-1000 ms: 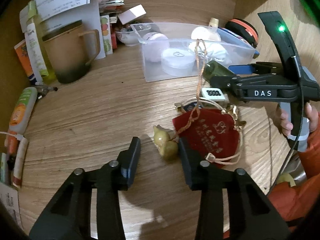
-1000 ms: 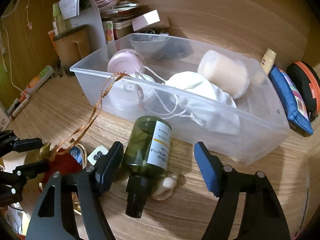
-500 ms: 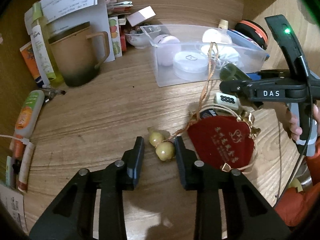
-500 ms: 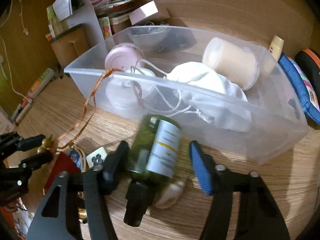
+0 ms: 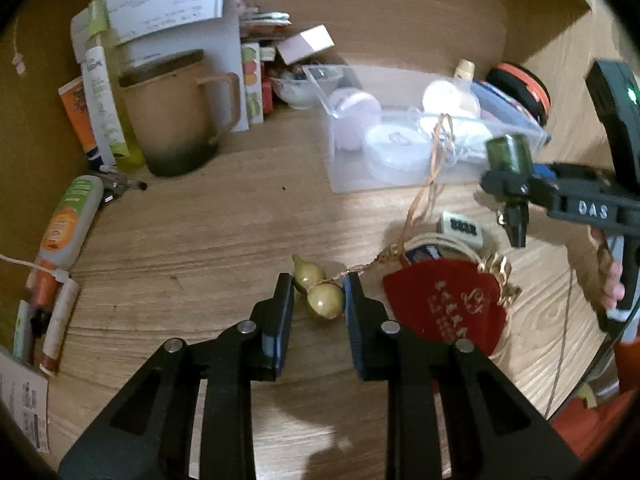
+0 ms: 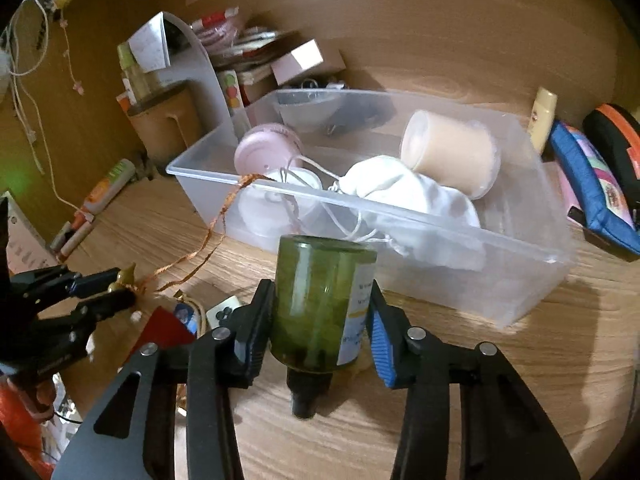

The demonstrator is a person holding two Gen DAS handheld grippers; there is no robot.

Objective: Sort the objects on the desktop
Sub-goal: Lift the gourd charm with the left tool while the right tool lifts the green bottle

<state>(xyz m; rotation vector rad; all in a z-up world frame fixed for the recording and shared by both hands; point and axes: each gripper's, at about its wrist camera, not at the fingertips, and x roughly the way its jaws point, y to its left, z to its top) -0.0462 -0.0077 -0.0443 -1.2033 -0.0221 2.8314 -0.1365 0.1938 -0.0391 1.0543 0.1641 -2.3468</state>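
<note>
Since the earlier frame my right gripper [image 6: 320, 316] has lifted the green bottle [image 6: 320, 304] off the desk [image 6: 480, 380], jaws closing on its sides; glass translucent, white label, black cap toward me. My left gripper [image 5: 318, 300] pinches a pale gourd charm [image 5: 324, 300], cord trailing toward 1 o'clock.

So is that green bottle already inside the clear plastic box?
No, the green bottle sits between the right gripper's closing jaws, in front of the clear box.

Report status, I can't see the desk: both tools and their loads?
Left tool shut on gourd charm. Right tool closing on green bottle. Charm's cord draped over clear bin.
</note>
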